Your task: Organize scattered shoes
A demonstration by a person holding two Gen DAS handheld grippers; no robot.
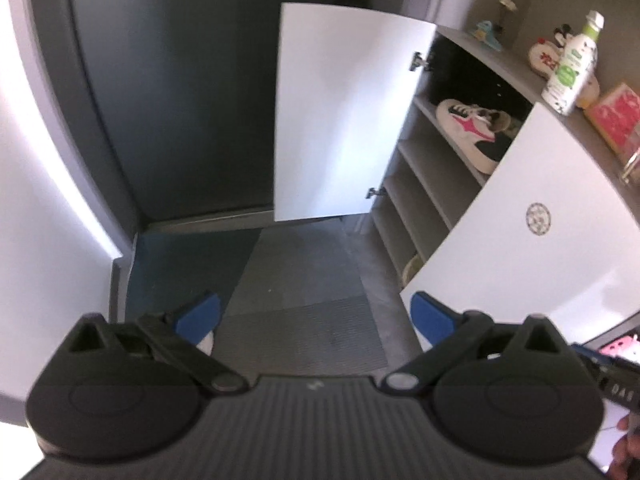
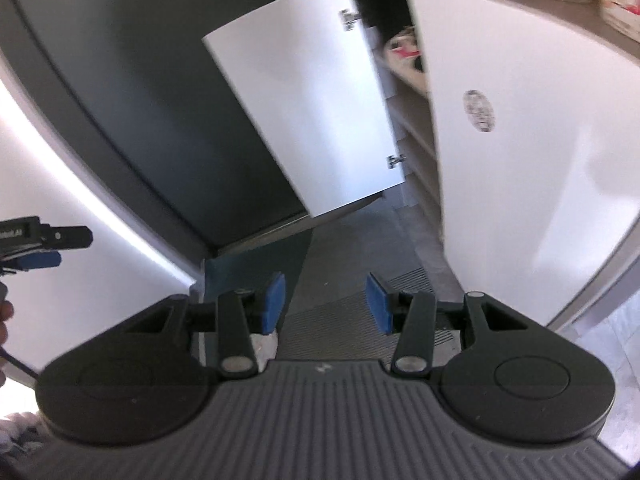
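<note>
From the left wrist, the shoe cabinet (image 1: 404,184) stands with both white doors swung open; a white sneaker (image 1: 472,128) with a pink star lies on its second shelf, a bottle (image 1: 572,68) stands on its top, and the left gripper (image 1: 314,316) hangs empty, jaws wide apart, above the floor mat (image 1: 304,280) before it. From the right wrist, the cabinet's near door (image 2: 520,140) hides most shelves, only a blurred sliver of the sneaker (image 2: 404,50) shows, and the right gripper (image 2: 326,304) is partly spread, gripping nothing.

the near cabinet door (image 1: 520,216) hides the toe of the shelved sneaker (image 1: 472,128).
</note>
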